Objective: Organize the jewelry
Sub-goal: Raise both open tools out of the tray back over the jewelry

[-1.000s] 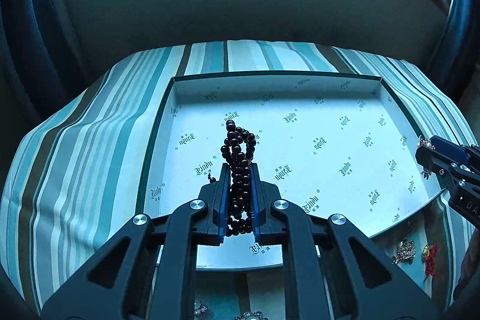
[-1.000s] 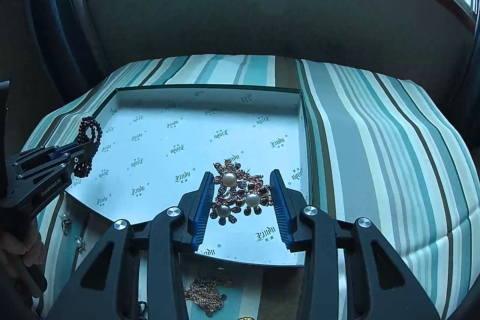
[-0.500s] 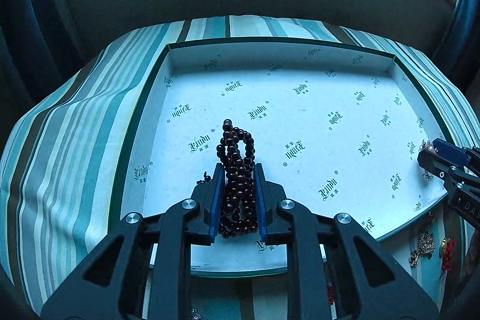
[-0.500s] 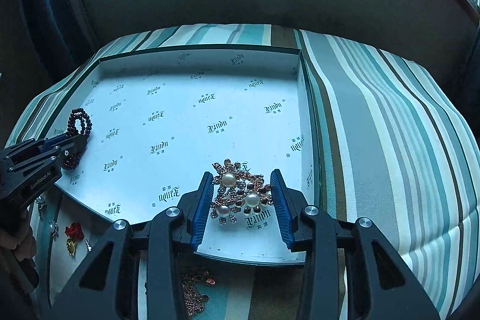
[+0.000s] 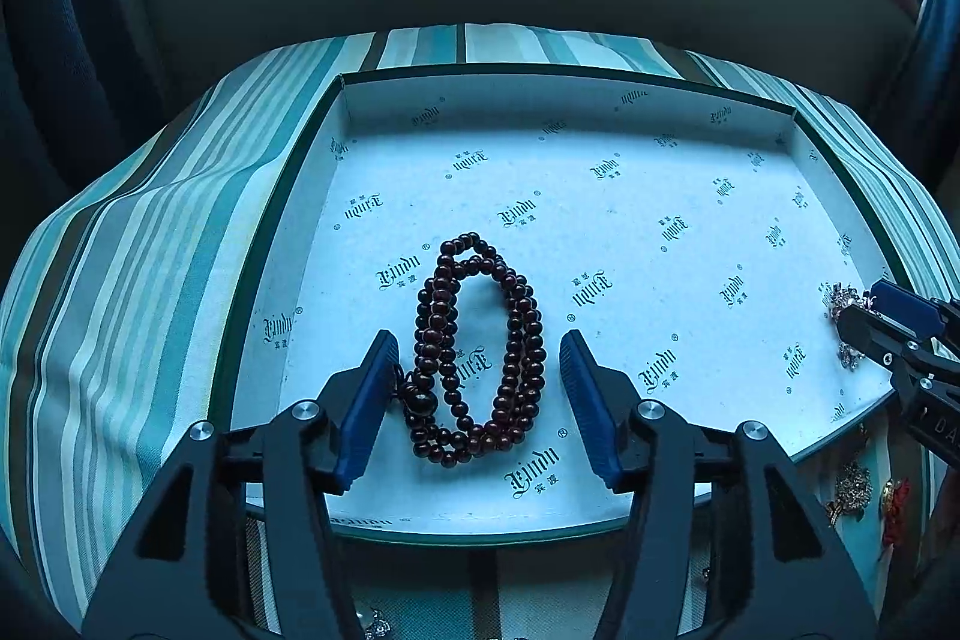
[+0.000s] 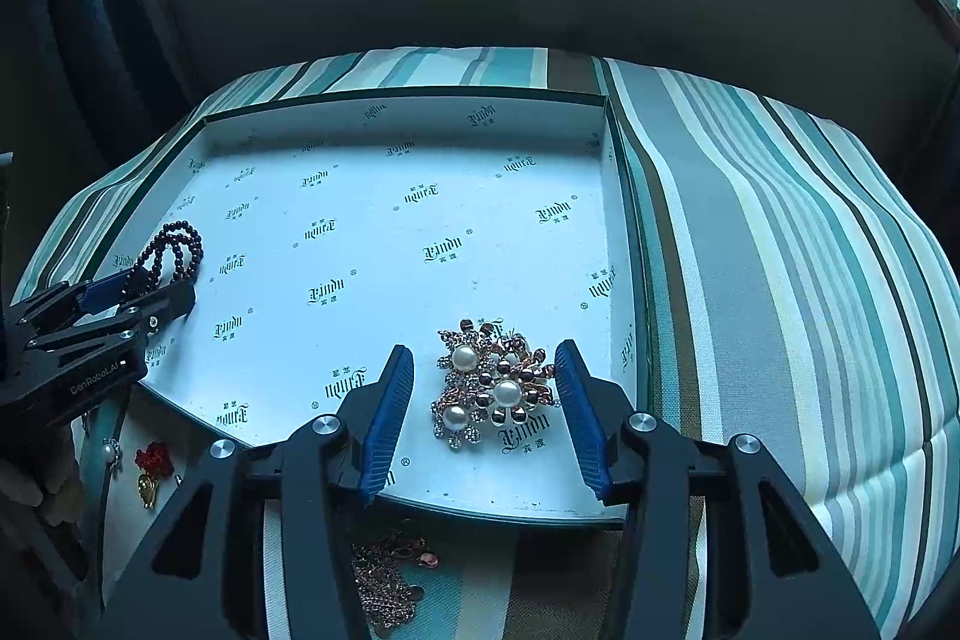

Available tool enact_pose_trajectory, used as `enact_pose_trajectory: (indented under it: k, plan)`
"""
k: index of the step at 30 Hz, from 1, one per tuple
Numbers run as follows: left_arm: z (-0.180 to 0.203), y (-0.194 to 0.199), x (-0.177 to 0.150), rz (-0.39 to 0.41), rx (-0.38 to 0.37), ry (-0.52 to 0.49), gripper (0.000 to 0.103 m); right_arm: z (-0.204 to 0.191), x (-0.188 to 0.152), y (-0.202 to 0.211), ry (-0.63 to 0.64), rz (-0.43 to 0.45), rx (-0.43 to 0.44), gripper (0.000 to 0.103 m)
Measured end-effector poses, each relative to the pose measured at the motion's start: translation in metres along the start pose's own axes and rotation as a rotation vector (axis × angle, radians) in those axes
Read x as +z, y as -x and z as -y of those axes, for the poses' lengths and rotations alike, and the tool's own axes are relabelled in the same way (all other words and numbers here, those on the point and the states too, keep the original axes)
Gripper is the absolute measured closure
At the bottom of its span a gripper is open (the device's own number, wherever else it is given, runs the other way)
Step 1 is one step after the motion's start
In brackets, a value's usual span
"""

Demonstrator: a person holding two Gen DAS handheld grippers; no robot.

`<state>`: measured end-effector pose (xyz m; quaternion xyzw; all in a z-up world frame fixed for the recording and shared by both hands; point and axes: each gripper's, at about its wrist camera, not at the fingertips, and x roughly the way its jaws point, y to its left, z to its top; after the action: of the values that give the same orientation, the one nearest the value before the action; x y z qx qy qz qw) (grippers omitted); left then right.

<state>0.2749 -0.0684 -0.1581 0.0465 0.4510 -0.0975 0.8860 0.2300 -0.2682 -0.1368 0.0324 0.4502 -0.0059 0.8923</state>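
A dark red bead bracelet lies coiled on the floor of the shallow white tray, near its front left. My left gripper is open around it, blue pads apart on either side. A pearl and rhinestone brooch lies near the tray's front right corner. My right gripper is open around it, not touching. The bracelet and left gripper also show in the right wrist view; the right gripper's one visible tip and the brooch show in the left wrist view.
The tray sits on a striped teal cloth. In front of the tray lie loose pieces: a gold chain, a red ornament, a pearl pin, and brooches. A dark wall and windows stand behind.
My left gripper has opened and let the bead bracelet drop onto the tray floor, where it spread out. My right gripper opened wider around the brooch. Both cameras moved lower and closer.
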Motion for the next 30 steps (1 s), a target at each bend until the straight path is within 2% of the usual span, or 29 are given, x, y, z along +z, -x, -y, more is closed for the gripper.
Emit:
enact_pose_trajectory:
  k: [3, 7, 15, 22, 30]
  plan:
    - [0.001, 0.003, 0.000, 0.004, 0.004, 0.004, 0.039, 0.000, 0.004, 0.008, -0.002, 0.019, 0.003, 0.053]
    - [-0.001, 0.010, 0.001, 0.016, 0.005, 0.015, 0.035, -0.003, 0.008, 0.020, 0.003, 0.045, 0.012, 0.053]
    - [-0.003, 0.036, 0.000, 0.043, 0.005, 0.024, 0.034, -0.014, 0.002, 0.040, 0.014, 0.054, 0.039, 0.053]
    - [0.000, 0.071, -0.018, 0.055, -0.007, 0.022, 0.034, -0.028, -0.022, 0.060, 0.027, 0.032, 0.056, 0.053]
    - [0.003, 0.099, -0.058, 0.026, -0.020, 0.008, 0.034, -0.040, -0.067, 0.078, 0.042, -0.032, 0.077, 0.053]
